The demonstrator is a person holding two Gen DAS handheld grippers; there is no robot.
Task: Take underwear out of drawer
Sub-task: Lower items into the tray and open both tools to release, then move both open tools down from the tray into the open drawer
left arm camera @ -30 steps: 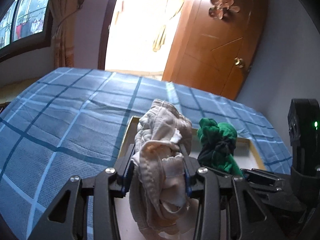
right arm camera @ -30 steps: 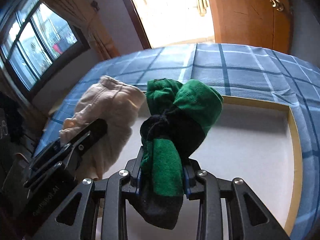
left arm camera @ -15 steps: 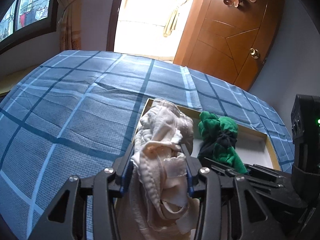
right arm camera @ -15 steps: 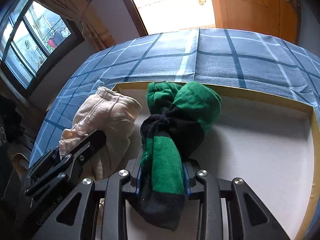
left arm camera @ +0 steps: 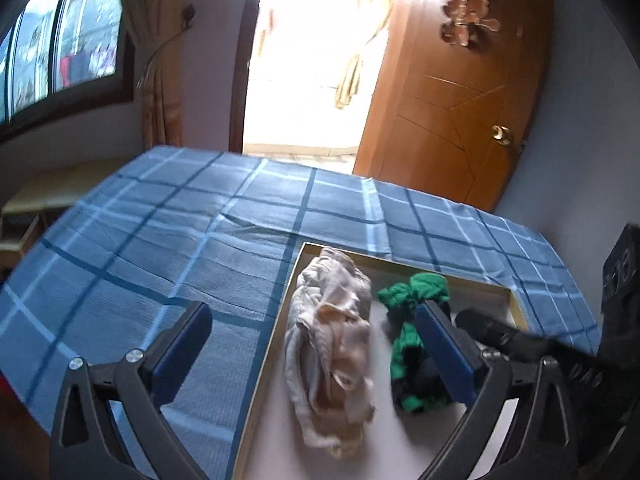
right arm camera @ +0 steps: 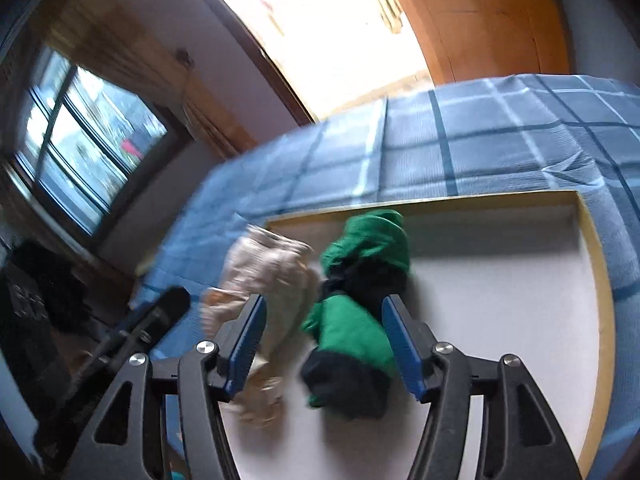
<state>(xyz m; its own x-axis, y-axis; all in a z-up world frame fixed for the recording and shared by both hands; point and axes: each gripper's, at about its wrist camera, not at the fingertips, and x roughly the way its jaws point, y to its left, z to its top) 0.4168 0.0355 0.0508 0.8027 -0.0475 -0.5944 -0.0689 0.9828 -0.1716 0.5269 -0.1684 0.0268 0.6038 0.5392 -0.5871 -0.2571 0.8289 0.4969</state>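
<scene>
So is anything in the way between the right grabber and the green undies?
Nothing visible. The green underwear lies in the drawer between the right gripper's jaws, which have just been opening; neither pad touches it.

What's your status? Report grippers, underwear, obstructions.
Left gripper and right gripper open, jaws just opened, pads touching nothing. Cream underwear and green-black underwear lying loose in the drawer. Nothing blocking.

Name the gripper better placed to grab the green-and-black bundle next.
Right. The right gripper, fingers just opened, has the green-and-black bundle directly between them. The left gripper, also just opened, frames the cream garment instead.
</scene>
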